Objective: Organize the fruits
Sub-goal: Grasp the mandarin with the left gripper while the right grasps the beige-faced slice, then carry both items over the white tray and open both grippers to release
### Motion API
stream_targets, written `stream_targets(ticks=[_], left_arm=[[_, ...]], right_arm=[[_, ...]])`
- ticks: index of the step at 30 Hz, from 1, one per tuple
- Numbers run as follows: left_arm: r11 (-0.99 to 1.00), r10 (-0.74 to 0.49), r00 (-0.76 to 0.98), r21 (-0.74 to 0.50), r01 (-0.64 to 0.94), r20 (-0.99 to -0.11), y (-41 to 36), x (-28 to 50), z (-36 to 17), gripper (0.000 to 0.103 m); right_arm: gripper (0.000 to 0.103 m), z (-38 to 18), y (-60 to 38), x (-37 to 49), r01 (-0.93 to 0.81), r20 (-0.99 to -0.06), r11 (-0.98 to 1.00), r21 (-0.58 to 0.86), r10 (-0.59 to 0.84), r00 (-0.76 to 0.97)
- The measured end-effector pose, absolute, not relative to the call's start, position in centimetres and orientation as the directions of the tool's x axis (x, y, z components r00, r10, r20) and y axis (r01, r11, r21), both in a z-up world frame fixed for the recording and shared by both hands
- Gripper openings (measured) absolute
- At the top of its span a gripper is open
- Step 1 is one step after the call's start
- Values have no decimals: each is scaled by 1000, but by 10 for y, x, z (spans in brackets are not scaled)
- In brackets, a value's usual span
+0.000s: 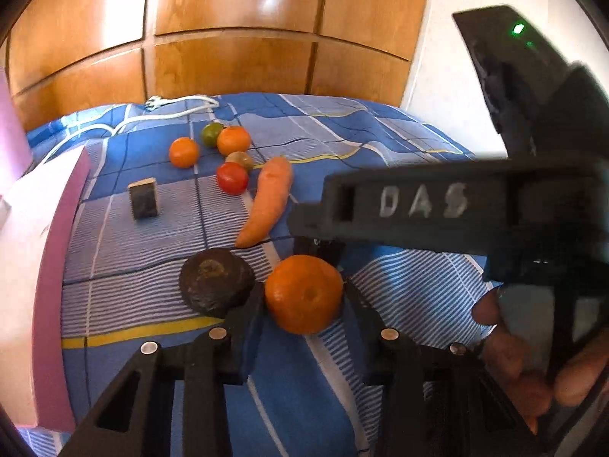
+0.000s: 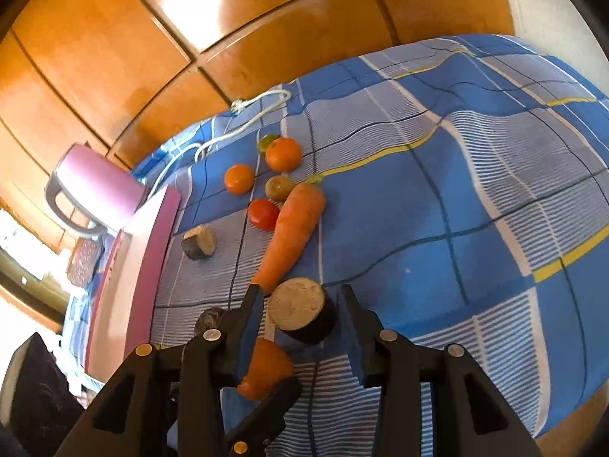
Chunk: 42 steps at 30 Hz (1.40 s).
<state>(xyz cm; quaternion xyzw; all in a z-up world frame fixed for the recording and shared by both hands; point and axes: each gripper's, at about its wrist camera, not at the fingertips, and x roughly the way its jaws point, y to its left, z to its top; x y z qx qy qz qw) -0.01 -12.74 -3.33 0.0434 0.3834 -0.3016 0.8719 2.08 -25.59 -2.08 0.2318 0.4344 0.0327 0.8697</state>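
Observation:
In the left wrist view my left gripper (image 1: 304, 297) has its fingers on both sides of an orange (image 1: 303, 293) resting on the blue checked bedspread (image 1: 399, 297). A dark round piece (image 1: 215, 285) lies just left of it. My right gripper's body (image 1: 437, 205) crosses over it from the right. In the right wrist view my right gripper (image 2: 302, 304) is open around a dark cut piece with a pale face (image 2: 302, 314). A carrot (image 2: 289, 236) lies just beyond it. The orange (image 2: 266, 369) shows below the left finger.
Farther back lie two oranges (image 1: 184, 151) (image 1: 233, 139), a green fruit (image 1: 211, 134), a tomato (image 1: 232, 177), a kiwi (image 1: 239, 160) and a small dark block (image 1: 142, 198). A pink box (image 1: 57, 266) stands at the left. A white cable (image 1: 163, 114) lies by the wooden wardrobe (image 1: 228, 38).

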Motion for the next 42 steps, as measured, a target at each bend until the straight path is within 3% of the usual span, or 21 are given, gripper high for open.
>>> stream_targets(ticks=[11,26,33,42], left_arm=[[835,-485,544,-178,520,-685,-112,-3,-32,38],[869,-477,636,-216,446,-606,-78,-12,-8,38],[938,-345,762,-210,274,-548,-41,-9,6,38],[967,-57,854,-241,-81,-516,18,-4,10,38]], right_arm=[[41,-30,-242,32,149,-811,936,320,189,554],[37,-9,-238,14,102,-723,944,312,167,670],[37,0,-221,10,34,-689,964,263,163,706],[37,6,-173,20,-125,-650,975,185,216,729]])
